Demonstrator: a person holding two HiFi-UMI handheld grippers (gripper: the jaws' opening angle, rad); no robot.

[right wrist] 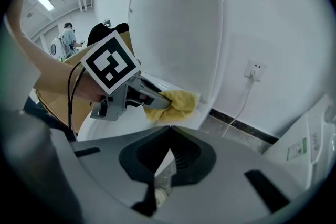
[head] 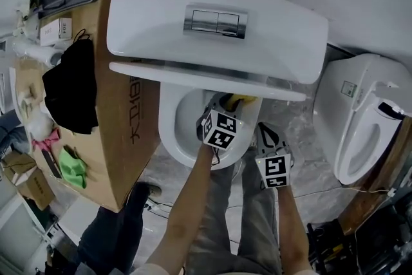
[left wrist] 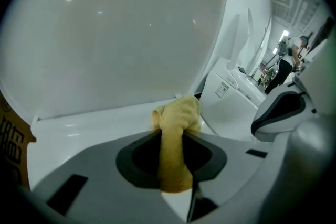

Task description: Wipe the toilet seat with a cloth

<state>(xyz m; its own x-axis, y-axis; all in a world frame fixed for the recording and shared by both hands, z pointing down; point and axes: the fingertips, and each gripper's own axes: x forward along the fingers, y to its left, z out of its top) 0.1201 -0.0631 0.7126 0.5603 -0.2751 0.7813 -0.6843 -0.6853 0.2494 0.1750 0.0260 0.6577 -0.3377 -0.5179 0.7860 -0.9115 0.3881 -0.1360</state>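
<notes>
On the left, the toilet seat [head: 166, 127] curves bare round the bowl from the front edge to the back, under the raised lid [right wrist: 178, 23]. The left gripper [head: 225, 107] reaches over the bowl from the front edge, its long axis pointing at the hinge line. Its jaws are pinched on the yellow cloth [head: 239, 100], whose bunched end presses on the seat's back right corner, just under the foot of the lid. We judge that the coming stroke turns on this: the cloth sits at the far right end of the ring, so the rest of the seat lies forward and to the left of it. The left forearm comes in straight and low over the bowl. Further right, the right gripper [head: 265, 133] hangs off the seat's right edge, above the floor. Its jaws are pressed together on nothing, and it is the farther of the two from the cloth.
</notes>
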